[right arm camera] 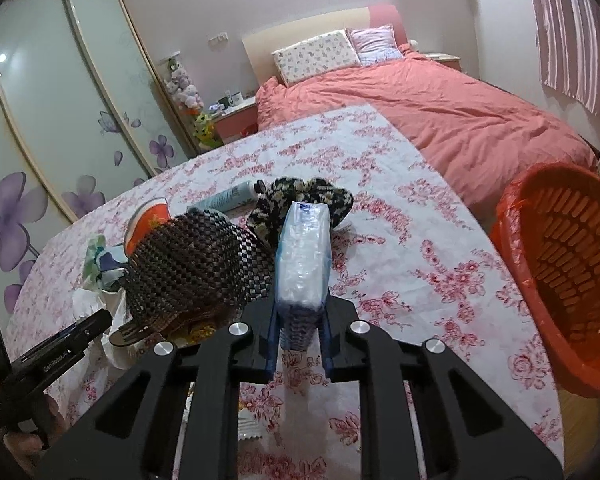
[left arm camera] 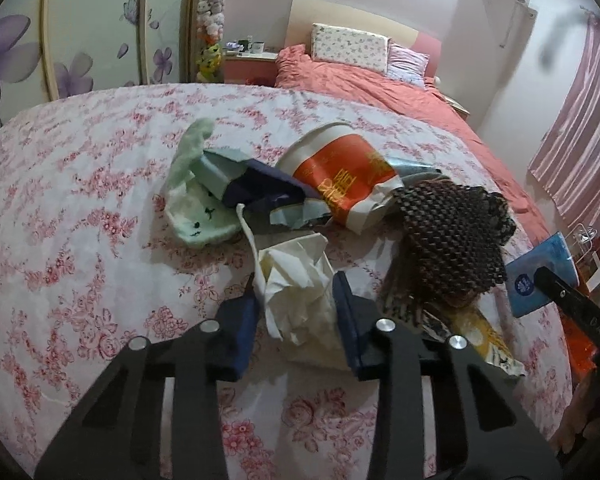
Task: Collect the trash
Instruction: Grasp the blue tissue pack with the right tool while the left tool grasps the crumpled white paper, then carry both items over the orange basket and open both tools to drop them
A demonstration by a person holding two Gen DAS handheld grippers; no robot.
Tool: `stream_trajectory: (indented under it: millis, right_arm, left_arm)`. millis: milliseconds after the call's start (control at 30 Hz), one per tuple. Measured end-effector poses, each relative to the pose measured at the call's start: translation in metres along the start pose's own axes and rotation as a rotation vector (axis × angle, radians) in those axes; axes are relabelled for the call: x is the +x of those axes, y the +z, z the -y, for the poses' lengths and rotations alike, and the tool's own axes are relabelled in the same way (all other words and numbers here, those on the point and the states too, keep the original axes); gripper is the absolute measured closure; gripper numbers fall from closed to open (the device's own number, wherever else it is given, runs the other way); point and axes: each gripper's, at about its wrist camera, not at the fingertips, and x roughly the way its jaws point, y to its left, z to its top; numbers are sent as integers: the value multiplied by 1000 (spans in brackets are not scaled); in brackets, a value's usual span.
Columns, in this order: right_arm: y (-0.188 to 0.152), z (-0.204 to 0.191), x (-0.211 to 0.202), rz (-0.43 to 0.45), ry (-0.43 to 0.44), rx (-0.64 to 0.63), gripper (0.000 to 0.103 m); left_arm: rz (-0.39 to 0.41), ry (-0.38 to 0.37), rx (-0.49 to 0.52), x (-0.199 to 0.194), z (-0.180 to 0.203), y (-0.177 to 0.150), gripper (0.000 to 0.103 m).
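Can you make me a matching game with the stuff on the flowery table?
Things:
1. crumpled white paper
2. blue tissue pack
3. orange basket
4. paper cup

Places or states:
A. lying on its side on the table
B. between the left gripper fingers
C. beside the table, past its right edge
D. squeezed by the right gripper

Pairs: 1-B, 2-D, 3-C, 4-A
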Motion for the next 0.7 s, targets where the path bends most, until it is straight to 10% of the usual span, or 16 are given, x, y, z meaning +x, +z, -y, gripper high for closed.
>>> stream_trajectory:
  millis: [700]
  right_arm:
    - [5,20,-86,178,-25,20,87]
  left_arm:
    - [169,-108,81,-96,57,4,69]
